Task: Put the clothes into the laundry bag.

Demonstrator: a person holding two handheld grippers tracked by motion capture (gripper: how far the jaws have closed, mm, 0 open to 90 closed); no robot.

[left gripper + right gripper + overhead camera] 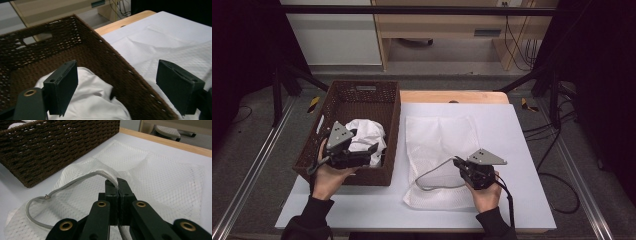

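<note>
Left claw (362, 152): released, its 2 jaws standing wide apart with nothing pinched between them; in the left gripper view 1 jaw is hanging over the crumpled white garment (92, 100), the other is sitting out past the basket wall above the bag.
Right claw (117, 186): clenched and grasping the grey zipper edge (75, 183) of the white mesh laundry bag (437, 145), lifting that rim so the mouth is arching open just ahead of the jaws.
Garment position: lying inside the brown wicker basket (389, 172), directly beneath and ahead of the left claw, not touching its pads as far as the frames show.
Bag position: spreading flat on the white table cover (522, 150), beside the basket, under and ahead of the right claw.
Risk 1: the left claw is straddling the basket's near wall, so closing here is likely catching wicker instead of cloth.
Risk 2: a shallow pinch is taking only 1 fold, and the garment is slipping out on the lift.
Risk 3: the thin zipper edge is sliding from the right claw if pulled sideways, letting the mouth collapse.
Risk 4: trailing cloth is dragging on the basket rim and tipping it.
</note>
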